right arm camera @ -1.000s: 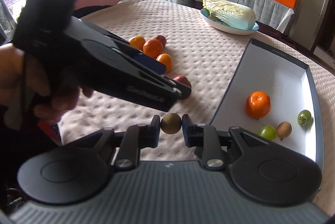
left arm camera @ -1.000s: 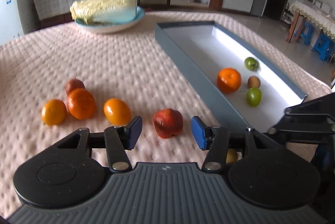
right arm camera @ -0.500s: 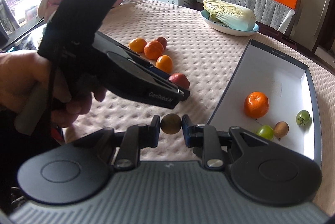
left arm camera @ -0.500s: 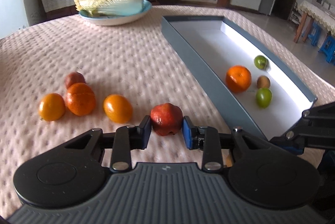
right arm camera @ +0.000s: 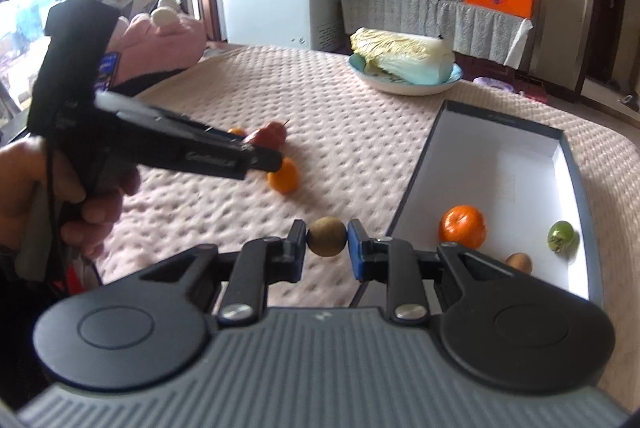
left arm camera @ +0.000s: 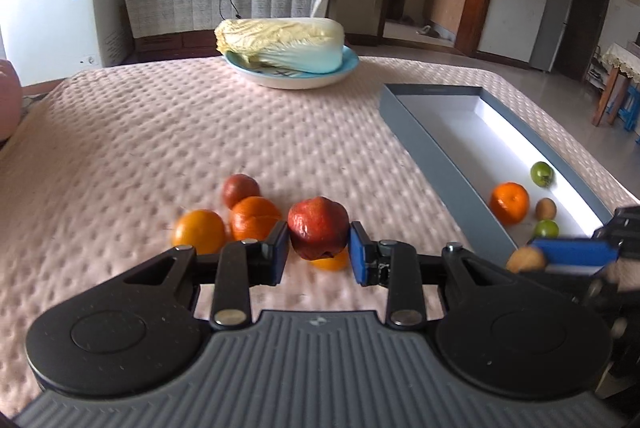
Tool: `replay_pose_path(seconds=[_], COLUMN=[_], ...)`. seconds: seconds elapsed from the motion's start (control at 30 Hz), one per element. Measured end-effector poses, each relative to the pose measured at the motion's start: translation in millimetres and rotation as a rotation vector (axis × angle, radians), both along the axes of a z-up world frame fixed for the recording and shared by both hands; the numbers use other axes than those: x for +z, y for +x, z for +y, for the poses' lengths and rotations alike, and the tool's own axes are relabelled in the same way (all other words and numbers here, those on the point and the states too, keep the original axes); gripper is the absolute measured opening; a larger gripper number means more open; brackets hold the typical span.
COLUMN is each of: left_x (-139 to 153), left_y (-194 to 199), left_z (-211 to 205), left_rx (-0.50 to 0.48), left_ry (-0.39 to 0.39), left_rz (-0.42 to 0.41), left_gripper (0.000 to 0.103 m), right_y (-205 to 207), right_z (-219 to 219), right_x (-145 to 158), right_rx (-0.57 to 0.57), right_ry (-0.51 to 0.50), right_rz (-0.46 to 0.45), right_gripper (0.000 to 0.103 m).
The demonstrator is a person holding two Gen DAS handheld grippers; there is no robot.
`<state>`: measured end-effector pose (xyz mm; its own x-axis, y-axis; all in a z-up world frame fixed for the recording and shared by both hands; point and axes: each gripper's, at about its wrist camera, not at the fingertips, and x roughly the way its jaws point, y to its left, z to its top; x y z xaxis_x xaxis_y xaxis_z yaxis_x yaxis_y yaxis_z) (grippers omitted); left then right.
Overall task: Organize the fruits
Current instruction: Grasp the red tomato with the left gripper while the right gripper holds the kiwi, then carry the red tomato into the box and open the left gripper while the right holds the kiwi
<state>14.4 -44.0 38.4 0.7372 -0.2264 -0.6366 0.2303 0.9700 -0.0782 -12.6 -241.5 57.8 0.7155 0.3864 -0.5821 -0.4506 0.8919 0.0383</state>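
A pink quilted table holds a cabbage on a blue plate at 12 o'clock and a gray box of small fruit at 3 o'clock. No writing is readable. The left gripper pinches a red fruit just above loose oranges; the right gripper clamps a small brown fruit beside the box.

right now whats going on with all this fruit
A person is sorting fruit into the grey box using two handheld grippers. The left gripper has its jaws shut on a red apple; the right gripper grips a small brown fruit. An orange and three small fruits already lie inside.
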Motion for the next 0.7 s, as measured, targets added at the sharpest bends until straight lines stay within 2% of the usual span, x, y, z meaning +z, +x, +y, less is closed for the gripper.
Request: replay_pose_path(seconds=[0.27,0.7], left_x=[4,1], left_y=[-1,3], left_z=[-3,-26], left_rx=[-0.003,-0.024], left_ry=[0.007,0.007], left_rz=[-0.018,-0.011], left_gripper=[0.037,0.037], right_y=[9,7], right_z=[-23,-50], right_x=[7,17], right_rx=[-0.089,-0.151], right_ry=[0.081,0.103], right_rz=[-0.012,-0.043], right_gripper=[0.025,0.025])
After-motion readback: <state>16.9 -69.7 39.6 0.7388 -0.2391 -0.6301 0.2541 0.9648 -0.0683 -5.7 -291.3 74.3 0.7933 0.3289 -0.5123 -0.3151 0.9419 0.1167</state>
